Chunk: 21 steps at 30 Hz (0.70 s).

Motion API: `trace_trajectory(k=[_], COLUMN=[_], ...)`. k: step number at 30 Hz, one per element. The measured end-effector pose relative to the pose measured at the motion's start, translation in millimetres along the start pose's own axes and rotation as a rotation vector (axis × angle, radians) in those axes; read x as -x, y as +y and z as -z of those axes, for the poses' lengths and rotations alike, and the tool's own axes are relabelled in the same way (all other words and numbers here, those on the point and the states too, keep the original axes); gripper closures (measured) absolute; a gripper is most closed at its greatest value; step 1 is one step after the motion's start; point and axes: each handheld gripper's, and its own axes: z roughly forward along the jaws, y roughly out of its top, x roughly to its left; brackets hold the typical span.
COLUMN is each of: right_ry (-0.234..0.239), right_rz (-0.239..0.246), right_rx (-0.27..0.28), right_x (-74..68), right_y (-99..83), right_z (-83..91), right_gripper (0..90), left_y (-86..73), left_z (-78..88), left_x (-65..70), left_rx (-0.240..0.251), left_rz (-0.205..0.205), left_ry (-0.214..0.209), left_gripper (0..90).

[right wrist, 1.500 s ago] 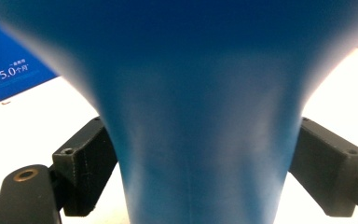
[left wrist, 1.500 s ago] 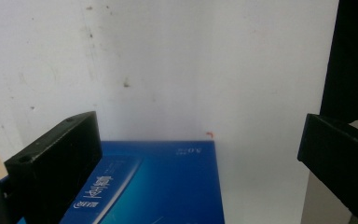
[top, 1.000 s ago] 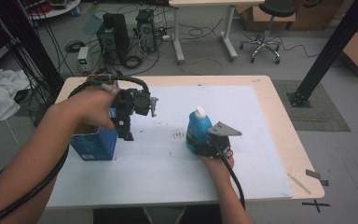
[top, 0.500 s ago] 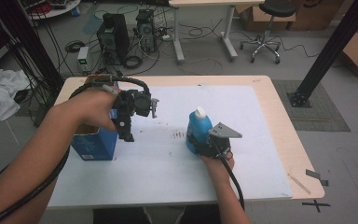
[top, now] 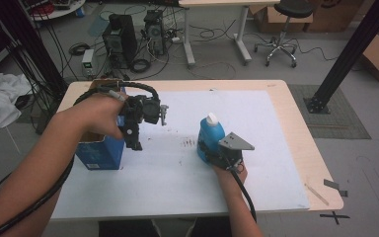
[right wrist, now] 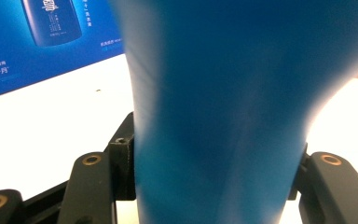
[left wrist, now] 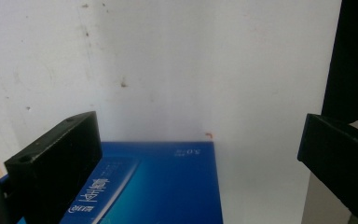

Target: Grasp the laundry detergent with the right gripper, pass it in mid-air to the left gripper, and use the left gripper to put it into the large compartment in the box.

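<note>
A blue bottle (top: pixel 211 132) with a white cap stands upright on the white sheet near the table's middle. My right gripper (top: pixel 208 149) comes at it from the near side, low on its body. In the right gripper view its jaws have just been closing and now press both sides of the bottle (right wrist: pixel 223 93), so the right gripper (right wrist: pixel 214 172) is shut on it. A blue carton (top: pixel 98 153) stands at the left. My left gripper (top: pixel 133 140) hangs just above its right edge, pointing down, and stands open (left wrist: pixel 200 144) over the carton's top (left wrist: pixel 158 186).
The white sheet (top: pixel 276 148) covers most of the wooden table (top: pixel 321 182). The carton's printed face (right wrist: pixel 37 37) lies behind the bottle in the right gripper view. A strip of tape (top: pixel 316 193) lies near the right front corner. Computers, cables and a stool stand on the floor beyond.
</note>
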Motion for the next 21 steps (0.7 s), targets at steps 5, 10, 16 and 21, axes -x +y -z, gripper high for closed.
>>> trace_trajectory(k=[5,10,16,21], right_ry=[-0.002,0.079,0.154,0.256], right_rz=[0.003,0.026,0.041,0.078], right_rx=[-0.011,-0.015,-0.011,-0.005], right_x=[-0.6,6.6,18.0,23.8], right_y=[2.1,14.0,30.3,46.5], right_z=[0.5,5.1,14.7,24.4], right_gripper=[45.0,46.4,46.5,46.4], left_y=[1.3,5.0,14.7,23.9], left_z=[-0.5,1.2,10.9,21.3], left_x=[0.1,-0.4,0.4,1.3], left_rx=[-0.005,-0.005,-0.012,0.0], left_rz=[-0.001,-0.006,-0.024,-0.042], left_ry=[-0.003,0.003,0.013,0.017], left_gripper=[0.1,0.1,0.1,0.1])
